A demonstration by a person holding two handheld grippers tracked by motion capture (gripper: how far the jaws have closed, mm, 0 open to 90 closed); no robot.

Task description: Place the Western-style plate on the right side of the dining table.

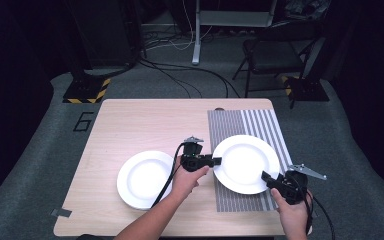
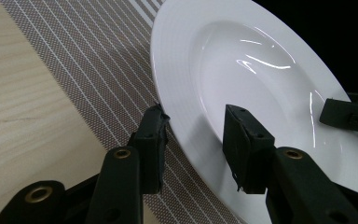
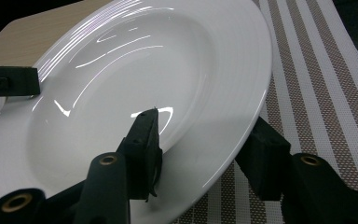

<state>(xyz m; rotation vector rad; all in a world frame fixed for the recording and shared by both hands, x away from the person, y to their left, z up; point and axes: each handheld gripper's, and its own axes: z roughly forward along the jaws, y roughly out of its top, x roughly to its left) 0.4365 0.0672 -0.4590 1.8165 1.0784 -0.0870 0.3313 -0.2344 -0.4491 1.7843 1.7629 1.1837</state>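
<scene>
A white deep plate (image 1: 245, 162) hangs slightly above the striped placemat (image 1: 240, 120), gripped at two sides of its rim. My left gripper (image 1: 218, 161) is shut on the left rim: in the left gripper view one jaw sits under the edge and the other over the plate (image 2: 261, 70). My right gripper (image 1: 266, 176) is shut on the near right rim. In the right gripper view one jaw rests inside the plate (image 3: 144, 70) and the other lies beneath the rim, above the placemat (image 3: 317, 70). A second white plate (image 1: 145, 179) lies on the wooden table (image 1: 140, 125), left of my left hand.
The placemat covers the table's right part, up to the far edge. A strip of grey tape (image 1: 61, 213) sticks to the near left corner. Beyond the table stand a dark chair (image 1: 272, 55) and a stand base with hazard stripes (image 1: 86, 90), with cables on the floor.
</scene>
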